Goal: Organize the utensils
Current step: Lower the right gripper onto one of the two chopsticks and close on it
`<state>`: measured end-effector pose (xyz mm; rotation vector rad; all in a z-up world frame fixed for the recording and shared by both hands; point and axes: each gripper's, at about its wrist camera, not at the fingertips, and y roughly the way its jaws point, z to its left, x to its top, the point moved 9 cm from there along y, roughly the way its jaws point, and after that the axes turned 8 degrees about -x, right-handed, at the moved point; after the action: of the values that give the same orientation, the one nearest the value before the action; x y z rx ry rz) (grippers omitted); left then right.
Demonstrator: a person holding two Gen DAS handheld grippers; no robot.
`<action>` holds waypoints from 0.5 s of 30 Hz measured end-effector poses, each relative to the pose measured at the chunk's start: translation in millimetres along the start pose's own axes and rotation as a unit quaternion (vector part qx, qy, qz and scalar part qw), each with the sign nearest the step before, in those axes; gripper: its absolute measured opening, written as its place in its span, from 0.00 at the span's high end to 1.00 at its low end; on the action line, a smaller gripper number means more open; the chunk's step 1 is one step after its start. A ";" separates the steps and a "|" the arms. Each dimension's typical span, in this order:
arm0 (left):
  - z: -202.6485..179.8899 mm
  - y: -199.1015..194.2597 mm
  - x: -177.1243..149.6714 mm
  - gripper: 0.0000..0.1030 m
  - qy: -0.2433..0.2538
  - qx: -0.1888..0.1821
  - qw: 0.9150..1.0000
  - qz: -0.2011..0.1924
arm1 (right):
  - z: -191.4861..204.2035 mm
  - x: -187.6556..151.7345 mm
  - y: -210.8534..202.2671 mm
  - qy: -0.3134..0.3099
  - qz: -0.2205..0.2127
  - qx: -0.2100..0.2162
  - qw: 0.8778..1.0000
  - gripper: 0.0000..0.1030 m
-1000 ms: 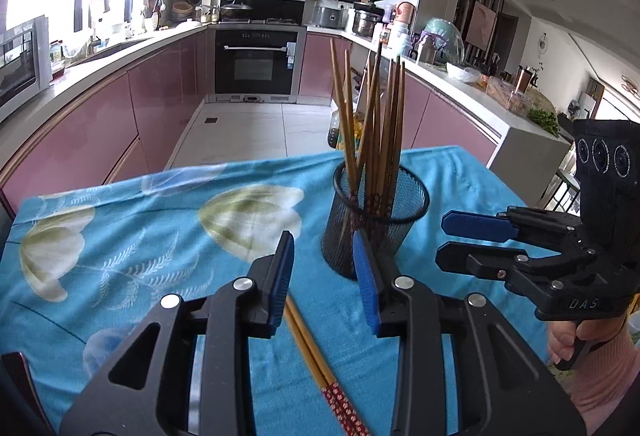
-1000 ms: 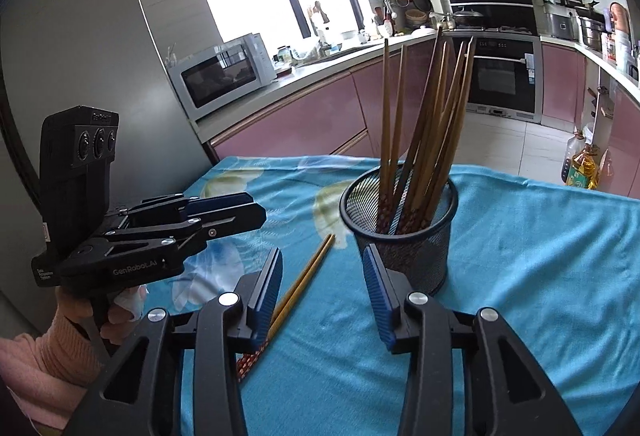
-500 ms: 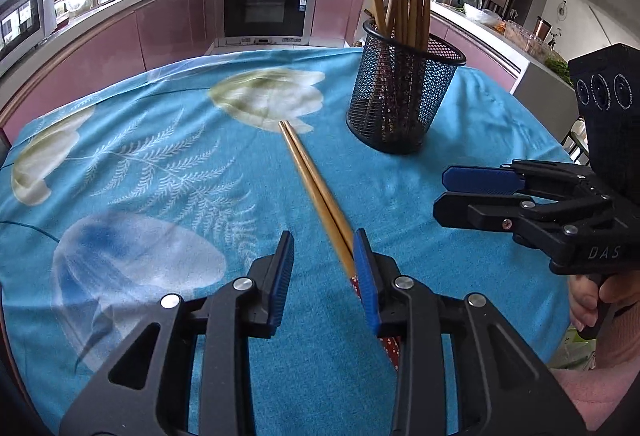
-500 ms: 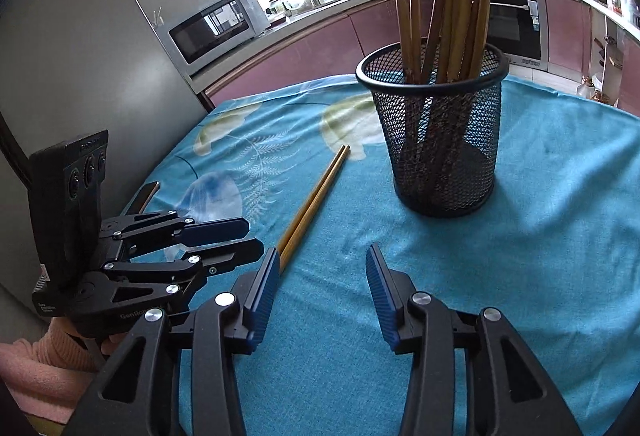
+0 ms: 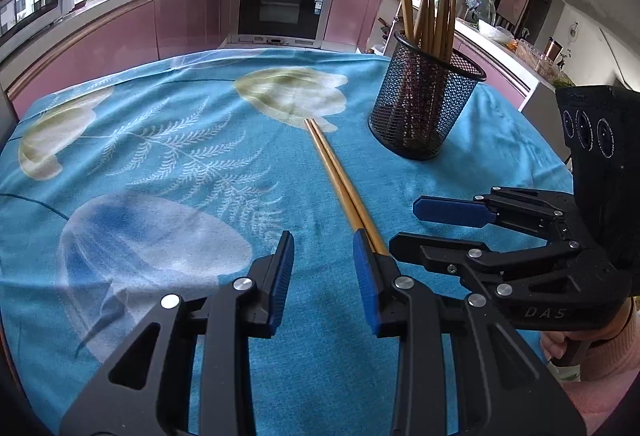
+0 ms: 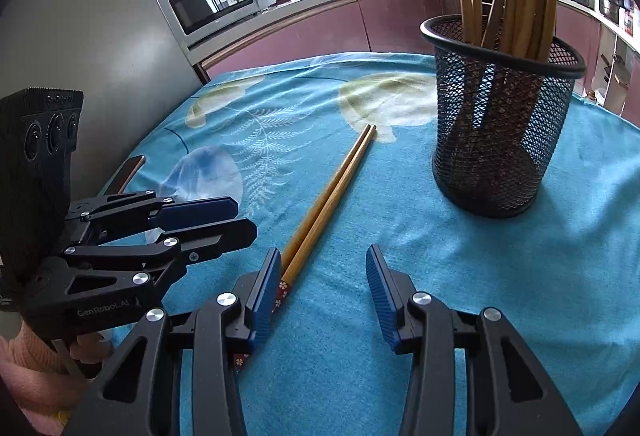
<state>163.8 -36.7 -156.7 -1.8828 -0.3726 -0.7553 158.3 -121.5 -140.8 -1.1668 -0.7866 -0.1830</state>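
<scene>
Wooden chopsticks (image 5: 340, 184), two, lie beside one mesh holder (image 5: 424, 100); both grippers' fingers (image 5: 282, 268) apart, empty.

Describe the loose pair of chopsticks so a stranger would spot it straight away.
Start at the blue floral tablecloth and its black mesh holder. Beside that holder lies the chopstick pair: flat on the cloth, side by side, while every other chopstick stands upright inside the holder.
</scene>
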 end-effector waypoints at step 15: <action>4.8 -0.5 -2.8 0.69 -0.005 -0.008 1.000 -0.003 | -3.0 -3.4 3.7 -0.001 0.008 -0.028 1.000 0.68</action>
<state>163.0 -32.0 -159.5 -1.9010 -0.3805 -0.7560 159.0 -123.5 -146.2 -1.2263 -0.7789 -0.1923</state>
